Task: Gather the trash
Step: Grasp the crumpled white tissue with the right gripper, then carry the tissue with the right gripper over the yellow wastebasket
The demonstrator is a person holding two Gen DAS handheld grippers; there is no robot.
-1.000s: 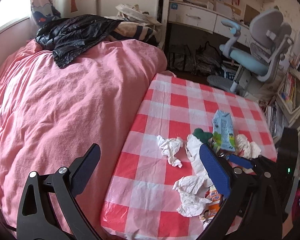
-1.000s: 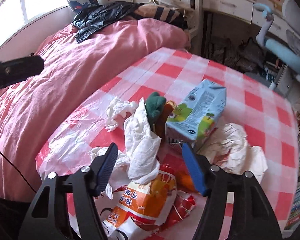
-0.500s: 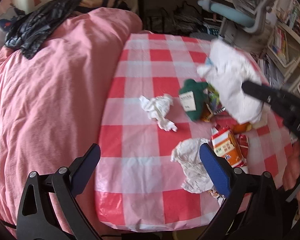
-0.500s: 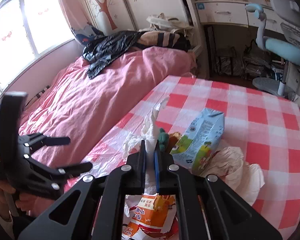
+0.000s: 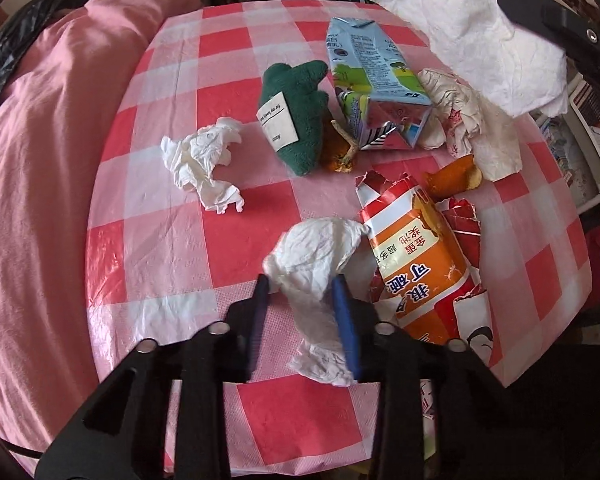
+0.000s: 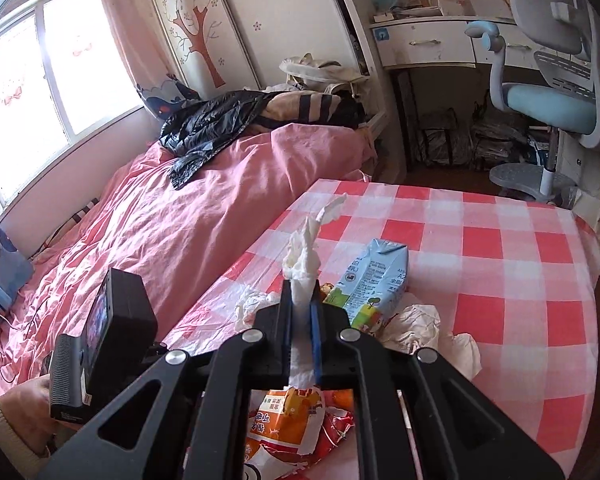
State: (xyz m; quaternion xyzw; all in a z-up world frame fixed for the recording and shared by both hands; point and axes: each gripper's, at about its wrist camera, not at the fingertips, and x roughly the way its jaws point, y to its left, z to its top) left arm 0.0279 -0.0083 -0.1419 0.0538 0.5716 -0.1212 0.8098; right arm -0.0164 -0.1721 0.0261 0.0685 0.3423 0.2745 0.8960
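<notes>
On the red-and-white checked table point(image 5: 168, 240) lies trash. My left gripper point(image 5: 302, 308) is closed around a crumpled white tissue point(image 5: 316, 256) near the front edge. My right gripper point(image 6: 301, 304) is shut on a long white tissue point(image 6: 302, 256), held above the table; that tissue also shows at the top right of the left wrist view point(image 5: 472, 28). Another crumpled tissue point(image 5: 204, 160), a blue milk carton point(image 5: 372, 76), an orange snack bag point(image 5: 416, 264), greasy paper point(image 5: 472, 128) and orange peel point(image 5: 456, 174) lie on the table.
A green plush toy point(image 5: 296, 120) lies beside the carton. A pink bed point(image 6: 160, 220) with a black plastic bag point(image 6: 208, 124) is left of the table. A desk and blue chair point(image 6: 552, 100) stand behind.
My left gripper moved down and forward and closed on the front tissue. My right gripper stays shut on its tissue and has risen a little higher.
</notes>
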